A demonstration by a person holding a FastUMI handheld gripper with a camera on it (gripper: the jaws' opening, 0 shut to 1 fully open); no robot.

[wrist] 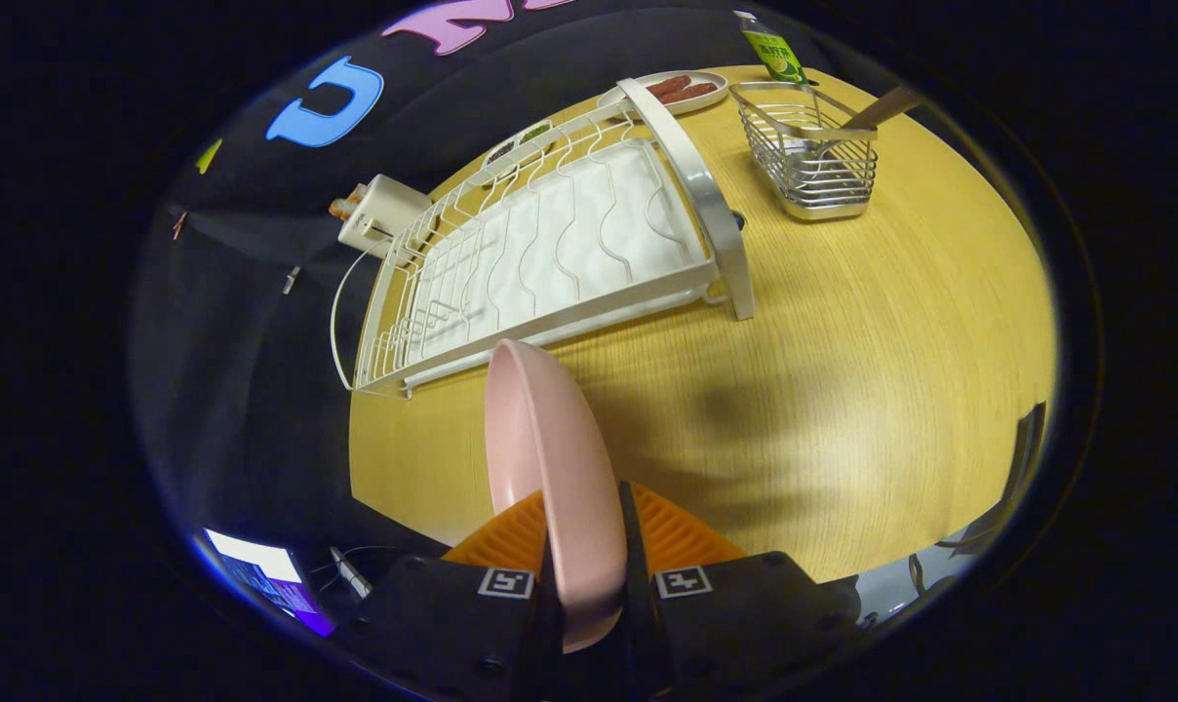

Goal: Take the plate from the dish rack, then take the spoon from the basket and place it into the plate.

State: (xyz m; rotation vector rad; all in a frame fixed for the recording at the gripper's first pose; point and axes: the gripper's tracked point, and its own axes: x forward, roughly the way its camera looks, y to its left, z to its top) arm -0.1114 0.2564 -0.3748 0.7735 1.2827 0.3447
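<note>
I am pinching the plate (550, 458) edge-on in my gripper (589, 546), clear of the rack (550, 244); next I am needing to lay it flat on the table (843, 370).

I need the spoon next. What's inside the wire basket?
A brown handle sticks out of the basket, leaning over its rim; its lower end is hidden by the wires. The gripper is shut on the pink plate.

table (843, 390): wood | on it: dish rack (550, 253), basket (813, 161), bottle (774, 49)
</note>
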